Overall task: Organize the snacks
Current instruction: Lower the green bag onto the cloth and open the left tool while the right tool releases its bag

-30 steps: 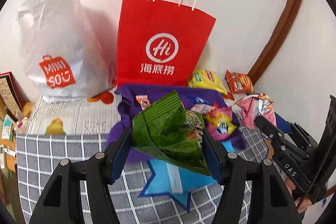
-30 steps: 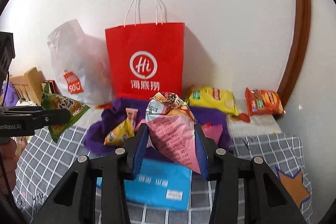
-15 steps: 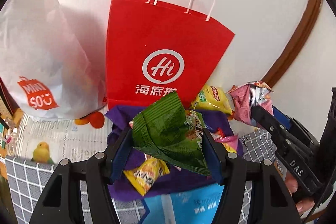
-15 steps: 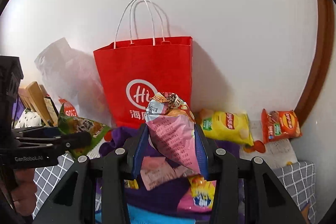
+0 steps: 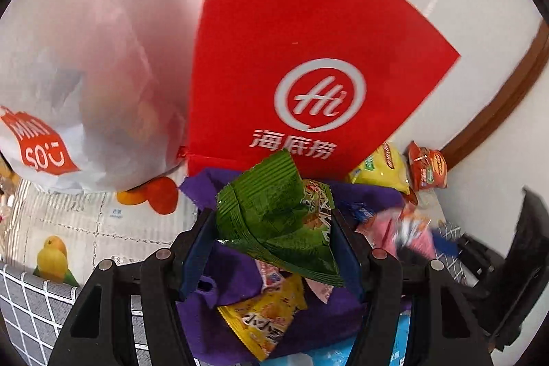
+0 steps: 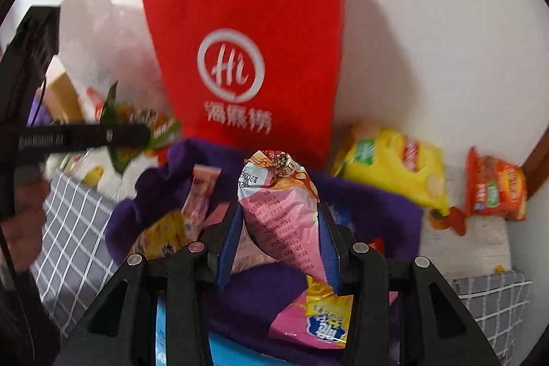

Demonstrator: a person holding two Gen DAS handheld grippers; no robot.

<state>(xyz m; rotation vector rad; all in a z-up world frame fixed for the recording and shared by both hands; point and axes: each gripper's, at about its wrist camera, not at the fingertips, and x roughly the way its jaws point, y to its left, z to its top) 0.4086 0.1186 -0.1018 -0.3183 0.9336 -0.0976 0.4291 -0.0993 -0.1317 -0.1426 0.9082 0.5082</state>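
A: What does the left gripper point(image 5: 272, 244) have?

B: Its fingers are clenched on a crumpled green snack packet point(image 5: 274, 215), pinched from both sides between the blue pads. The packet hangs over a purple cloth bag point(image 5: 223, 290) that lies open on the grey checked cover point(image 5: 31, 300).

A: And the right gripper point(image 6: 279, 235)?

B: Its fingers are clamped on a pink snack packet point(image 6: 281, 215) held upright, its printed back facing the camera. That one also sits above the purple cloth bag point(image 6: 377, 211).

A: What is already in the bag?

B: A yellow packet point(image 5: 264, 318) lies in it in the left wrist view. The right wrist view shows a pink and yellow packet point(image 6: 315, 314) below the fingers and a slim pink wrapper point(image 6: 200, 194) further back.

A: What stands behind?

B: A red paper bag point(image 6: 260, 40) with white handles is upright against the wall, just behind the purple one. To its left is a white plastic bag point(image 5: 85, 74) with an orange label. To its right a yellow chip bag point(image 6: 398, 167) and an orange chip bag point(image 6: 494, 191) lie by the wall.

A: Do the grippers see each other?

B: Yes. The right wrist view catches the left gripper at the left edge, with the green packet in it, blurred, and a hand point(image 6: 24, 215) on the handle.
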